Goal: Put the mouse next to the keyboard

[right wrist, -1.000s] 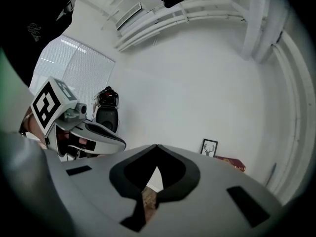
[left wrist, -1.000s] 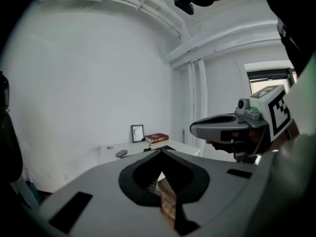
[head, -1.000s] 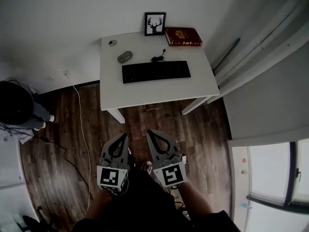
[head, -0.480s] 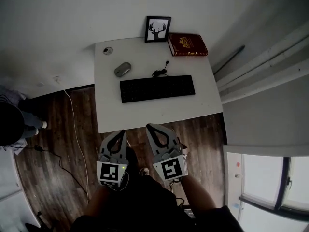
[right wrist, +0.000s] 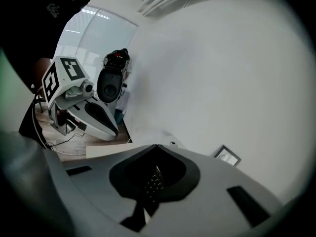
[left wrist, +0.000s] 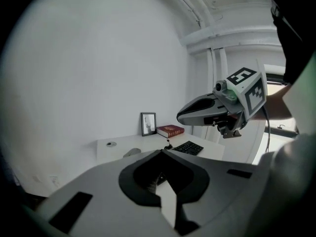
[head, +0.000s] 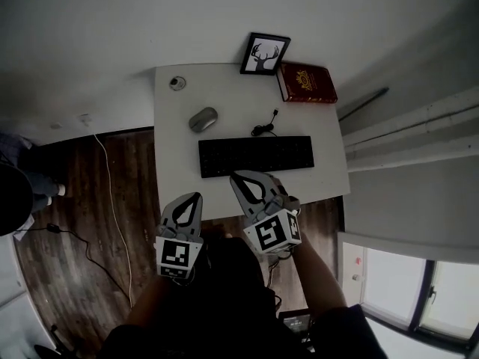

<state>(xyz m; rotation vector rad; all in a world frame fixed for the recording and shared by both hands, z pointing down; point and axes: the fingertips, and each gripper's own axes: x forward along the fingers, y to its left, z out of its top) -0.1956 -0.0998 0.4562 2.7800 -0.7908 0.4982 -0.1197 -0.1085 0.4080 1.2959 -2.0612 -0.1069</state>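
Observation:
A grey mouse (head: 203, 119) lies on the white table (head: 179, 182), left of and beyond the black keyboard (head: 256, 155), a gap apart from it. My left gripper (head: 196, 197) hangs shut and empty over the table's near edge. My right gripper (head: 238, 176) is shut and empty too, its tip at the keyboard's near edge. In the left gripper view the mouse (left wrist: 131, 152) and keyboard (left wrist: 187, 147) show beyond the closed jaws, with the right gripper (left wrist: 180, 116) above them. The right gripper view shows the left gripper (right wrist: 115, 132) and keyboard keys through its jaw window.
A framed deer picture (head: 263, 54) and a red book (head: 307, 83) stand at the table's far right. A small round object (head: 177, 83) sits at the far left corner, and a black cable (head: 266, 126) curls behind the keyboard. A white cord (head: 112, 193) runs over the wooden floor.
The view has closed in on the table. Both grippers, earlier over the floor, are now at the table's near edge, still shut.

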